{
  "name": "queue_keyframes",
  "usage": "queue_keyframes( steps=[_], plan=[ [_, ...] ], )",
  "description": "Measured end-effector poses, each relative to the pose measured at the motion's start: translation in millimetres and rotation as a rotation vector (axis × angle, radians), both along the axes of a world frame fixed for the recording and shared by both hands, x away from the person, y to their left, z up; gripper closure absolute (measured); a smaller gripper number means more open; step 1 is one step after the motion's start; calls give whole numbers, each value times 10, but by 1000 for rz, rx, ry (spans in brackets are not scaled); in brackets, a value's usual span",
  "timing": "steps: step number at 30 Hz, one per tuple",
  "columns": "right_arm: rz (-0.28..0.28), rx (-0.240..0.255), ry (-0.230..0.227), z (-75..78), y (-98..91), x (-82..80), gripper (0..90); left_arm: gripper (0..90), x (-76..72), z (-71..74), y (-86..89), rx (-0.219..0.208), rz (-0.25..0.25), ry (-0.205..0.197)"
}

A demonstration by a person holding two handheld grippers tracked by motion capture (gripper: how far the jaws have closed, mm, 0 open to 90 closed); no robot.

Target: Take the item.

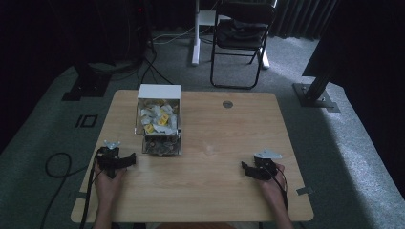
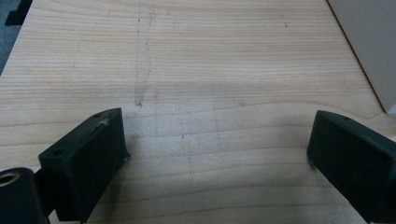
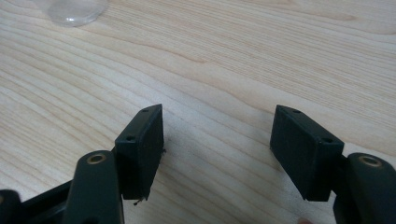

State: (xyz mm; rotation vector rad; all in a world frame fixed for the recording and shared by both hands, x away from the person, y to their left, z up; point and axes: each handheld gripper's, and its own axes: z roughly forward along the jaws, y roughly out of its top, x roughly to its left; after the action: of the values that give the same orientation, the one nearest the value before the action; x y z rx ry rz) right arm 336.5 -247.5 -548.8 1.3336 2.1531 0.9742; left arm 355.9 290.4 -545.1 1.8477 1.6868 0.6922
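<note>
Left tool (image 2: 217, 154) held apart, empty, near tabletop (image 1: 215, 191) left edge. Right tool (image 3: 217, 149) likewise apart, near right edge. Clear box (image 1: 160, 125) of small items set toward far-left corner. Start judged; reach needed.

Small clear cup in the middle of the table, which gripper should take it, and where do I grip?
Probably the right gripper: the clear cup stands nearer to it, with bare table between them. Come in level from the right and close the open jaws across its round side wall, low down. Its exact shape is too faint to tell.
</note>
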Motion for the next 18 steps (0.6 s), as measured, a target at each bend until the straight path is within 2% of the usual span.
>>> queue_keyframes(
  steps=[18],
  plan=[
    [24,0,0,1,50,7,345,62,-54,0,-6,0,-14,-6]
  ],
)
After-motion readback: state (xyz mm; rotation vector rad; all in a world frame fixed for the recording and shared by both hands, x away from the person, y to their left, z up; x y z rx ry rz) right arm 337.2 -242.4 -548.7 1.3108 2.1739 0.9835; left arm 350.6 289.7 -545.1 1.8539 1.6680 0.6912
